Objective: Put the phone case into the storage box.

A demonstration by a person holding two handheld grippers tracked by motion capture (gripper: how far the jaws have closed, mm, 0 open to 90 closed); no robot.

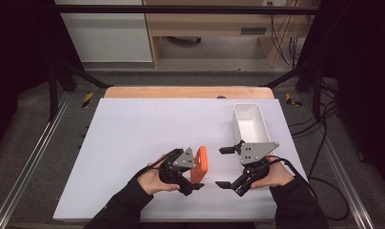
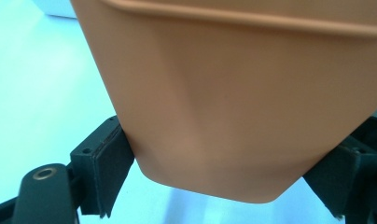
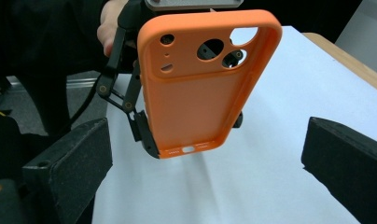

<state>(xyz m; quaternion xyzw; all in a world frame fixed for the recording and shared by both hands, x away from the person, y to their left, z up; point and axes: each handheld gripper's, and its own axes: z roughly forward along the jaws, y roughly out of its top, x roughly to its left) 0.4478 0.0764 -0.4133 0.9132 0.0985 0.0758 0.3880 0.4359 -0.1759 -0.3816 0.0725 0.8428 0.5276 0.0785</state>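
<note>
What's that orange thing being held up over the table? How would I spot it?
Start at the white table and look to its near edge, where two hands hold black grippers. The left gripper clamps an orange phone case, standing on edge. Its bright colour and camera cut-outs set it apart from the plain white bin farther back on the right.
</note>
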